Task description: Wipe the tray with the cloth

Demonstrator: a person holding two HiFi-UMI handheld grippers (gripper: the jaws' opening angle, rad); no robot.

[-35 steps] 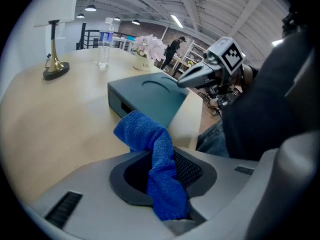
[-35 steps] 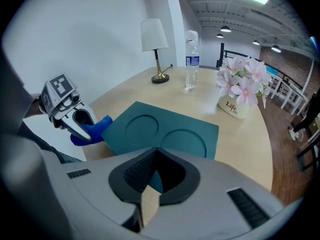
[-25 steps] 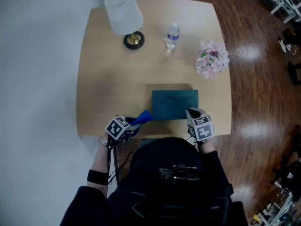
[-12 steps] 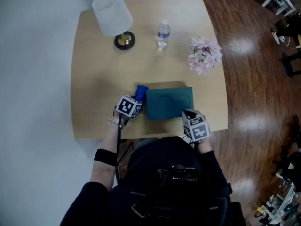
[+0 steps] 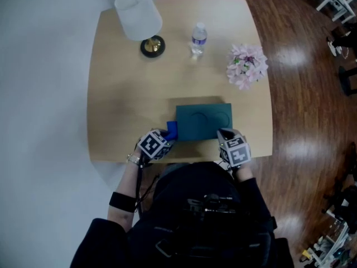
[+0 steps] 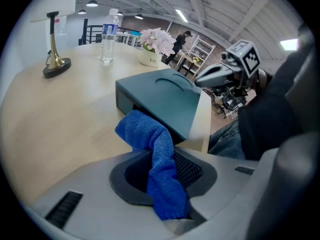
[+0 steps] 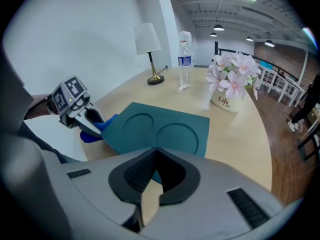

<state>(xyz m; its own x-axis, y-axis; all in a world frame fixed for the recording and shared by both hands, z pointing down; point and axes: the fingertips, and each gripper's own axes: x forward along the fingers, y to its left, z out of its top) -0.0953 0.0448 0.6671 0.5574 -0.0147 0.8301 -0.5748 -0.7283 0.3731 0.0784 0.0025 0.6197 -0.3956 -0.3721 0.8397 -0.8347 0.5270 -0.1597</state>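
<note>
The left tongs are clenched on the cloth, which stands up between the pads and folds over at its free end. That end touches the tray's near left corner, against the side wall and not on the top face. The tongs themselves sit just left of the tray, at the desk's near edge.

The right tongs are at the tray's near right corner. Their pads are drawn together at the tips with nothing between them, and the tips lie on the tray's near edge; I cannot tell whether they press on it.

There is one cloth, one tray, and two tongs. Beyond the tray, well apart from it, stand one lamp to the far left, one bottle straight behind, and one bunch of flowers to the far right.

The cloth is blue, with a nubbly towelling weave. The tray is a dark teal rectangle with a matt, smooth top, upright side walls and two shallow round recesses side by side. The desk is pale wood with rounded corners. The lamp has a white drum shade on a brass stem and a dark round foot. The bottle is clear plastic. The flowers are pink, in a white pot.
</note>
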